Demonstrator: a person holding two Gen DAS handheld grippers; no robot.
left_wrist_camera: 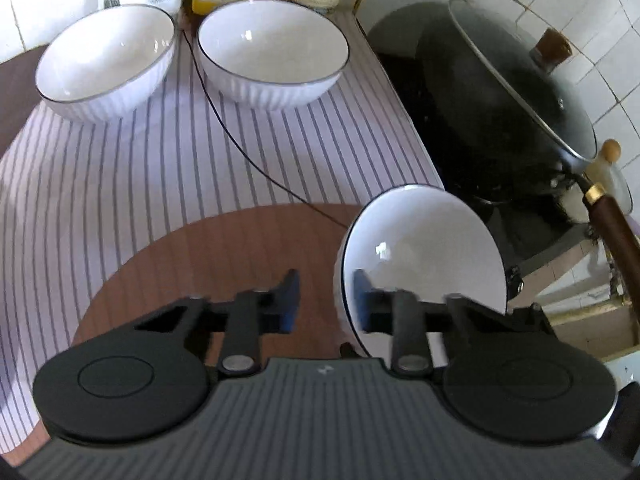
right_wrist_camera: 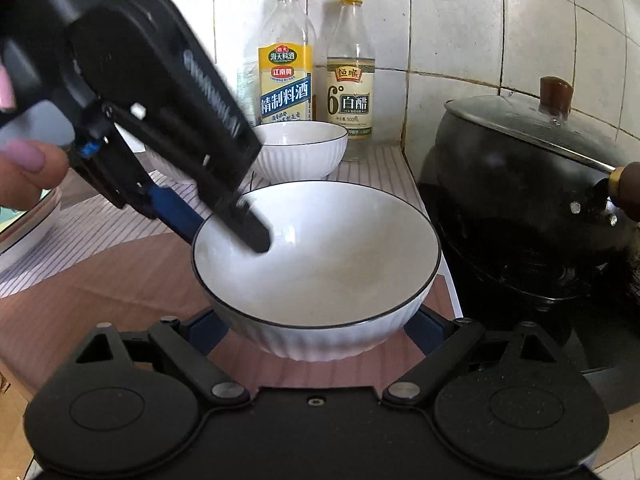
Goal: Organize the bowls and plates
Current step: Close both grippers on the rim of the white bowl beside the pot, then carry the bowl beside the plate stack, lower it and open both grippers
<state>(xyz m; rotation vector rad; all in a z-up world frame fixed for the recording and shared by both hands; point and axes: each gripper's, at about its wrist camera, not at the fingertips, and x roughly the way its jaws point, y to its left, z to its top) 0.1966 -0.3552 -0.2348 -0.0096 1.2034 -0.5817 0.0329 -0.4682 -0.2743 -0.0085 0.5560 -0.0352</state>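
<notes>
Left tongs (left_wrist_camera: pixel 326 300) narrowed on the near bowl (right_wrist_camera: pixel 316 264): one finger (right_wrist_camera: pixel 252 228) inside, other outside the rim; pad contact w/ wall can't be confirmed. Right tongs (right_wrist_camera: pixel 316 330) stand wide, straddling the bowl's base, fingers beside it. Bowl sits upright on worktop (right_wrist_camera: pixel 100 276), mouth up, near wok (right_wrist_camera: pixel 520 184). Two more bowls (left_wrist_camera: pixel 108 60) (left_wrist_camera: pixel 274 52) behind, by bottles (right_wrist_camera: pixel 286 56).

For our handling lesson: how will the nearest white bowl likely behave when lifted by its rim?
The bowl looks like glossy glazed ceramic: probably rigid, fragile and slippery. Held at one side of the rim, its deep body may tilt downward.
</notes>
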